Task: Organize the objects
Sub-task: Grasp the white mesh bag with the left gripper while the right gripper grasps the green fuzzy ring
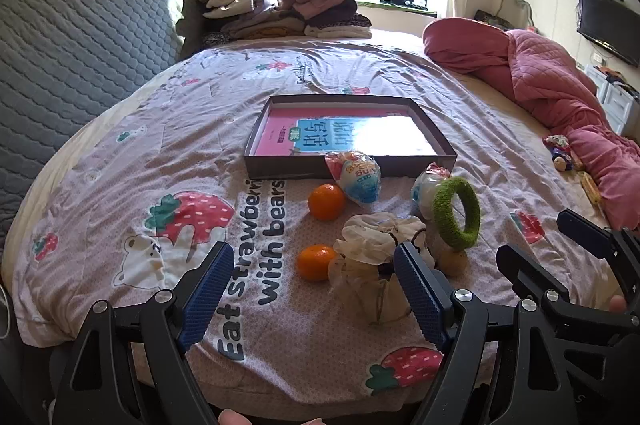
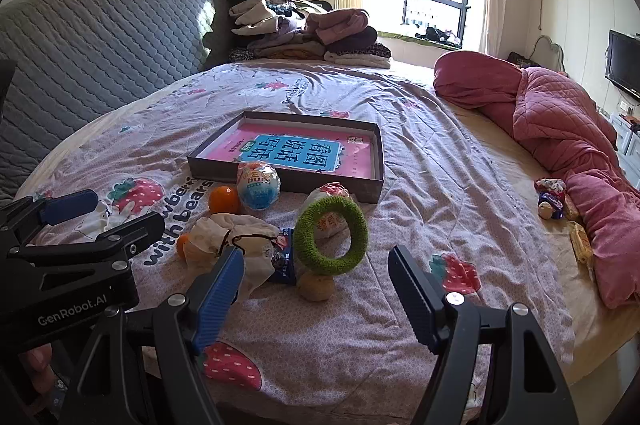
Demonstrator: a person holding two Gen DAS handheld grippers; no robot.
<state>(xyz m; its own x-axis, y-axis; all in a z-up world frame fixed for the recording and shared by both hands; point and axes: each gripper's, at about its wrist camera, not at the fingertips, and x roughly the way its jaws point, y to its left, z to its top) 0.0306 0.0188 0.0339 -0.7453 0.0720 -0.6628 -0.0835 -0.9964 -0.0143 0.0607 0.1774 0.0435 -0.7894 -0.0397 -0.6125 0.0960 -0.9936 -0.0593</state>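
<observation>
Fingers of both the left gripper (image 1: 316,289) and right gripper (image 2: 316,289) are spread wide, holding nothing. Ahead on the soft printed bedspread (image 1: 120,153) lies a shallow cardboard tray (image 1: 350,169), then a crinkly bag (image 1: 372,265), fuzzy green ring (image 2: 332,235) and smooth oranges (image 1: 326,201) just before it. A gentle, centred pinch would suit the round fruit.

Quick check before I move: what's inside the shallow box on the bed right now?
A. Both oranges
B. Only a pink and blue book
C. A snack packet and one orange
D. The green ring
B. The shallow box holds only the pink and blue book; the two oranges, the green ring and the snack packets all lie on the bedsheet in front of it.
</observation>
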